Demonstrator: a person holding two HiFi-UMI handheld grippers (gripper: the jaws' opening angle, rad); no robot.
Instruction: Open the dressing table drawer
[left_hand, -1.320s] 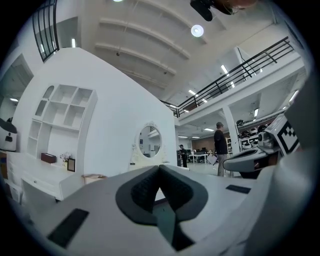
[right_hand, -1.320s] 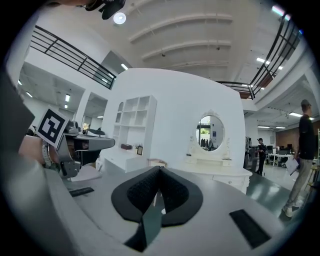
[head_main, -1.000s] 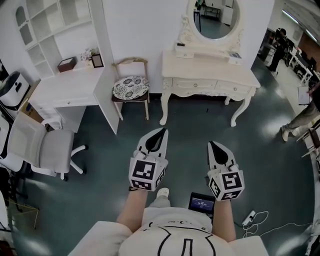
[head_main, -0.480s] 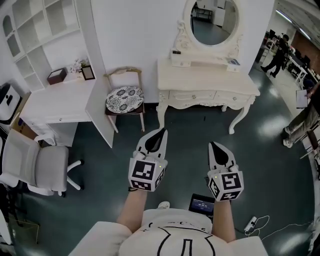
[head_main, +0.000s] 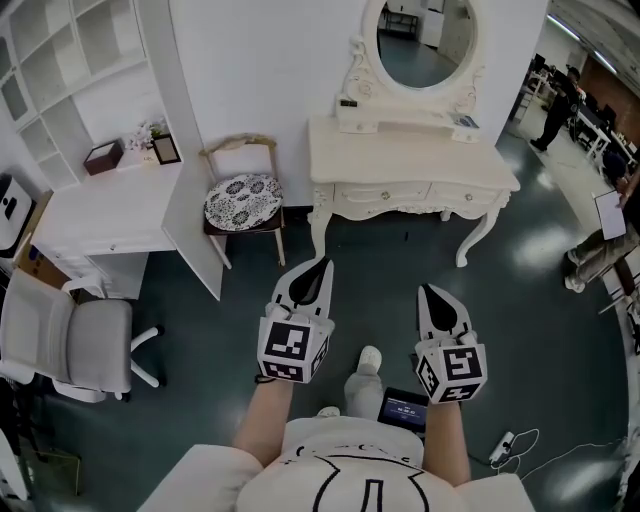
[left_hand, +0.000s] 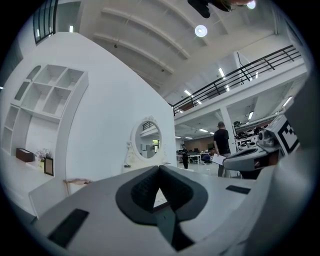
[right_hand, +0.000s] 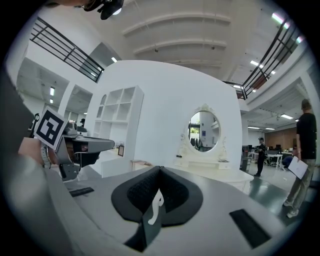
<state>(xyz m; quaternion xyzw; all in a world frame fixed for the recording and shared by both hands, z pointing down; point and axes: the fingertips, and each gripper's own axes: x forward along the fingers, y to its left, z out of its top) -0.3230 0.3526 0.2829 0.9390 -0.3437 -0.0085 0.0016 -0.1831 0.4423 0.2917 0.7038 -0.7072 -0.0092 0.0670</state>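
Note:
A cream dressing table (head_main: 410, 150) with an oval mirror (head_main: 422, 42) stands against the white wall ahead; its front drawers (head_main: 385, 193) are closed. Both grippers are held level over the dark floor, some way short of the table and pointing at it. My left gripper (head_main: 324, 261) is shut with nothing in it, and so is my right gripper (head_main: 422, 288). In the left gripper view the mirror (left_hand: 148, 141) shows past the left gripper (left_hand: 159, 167). The right gripper view shows the table (right_hand: 210, 169) beyond the right gripper (right_hand: 160, 170).
A wooden chair (head_main: 243, 193) with a patterned cushion stands left of the table. Further left are a white desk with shelves (head_main: 105, 205) and a grey office chair (head_main: 70, 340). People stand at the right edge (head_main: 600, 245). A cable and power strip (head_main: 505, 440) lie on the floor.
The dressing table, chair and desk have slid nearer and leftward in the head view as I walk toward them. Both grippers keep their pose, shut.

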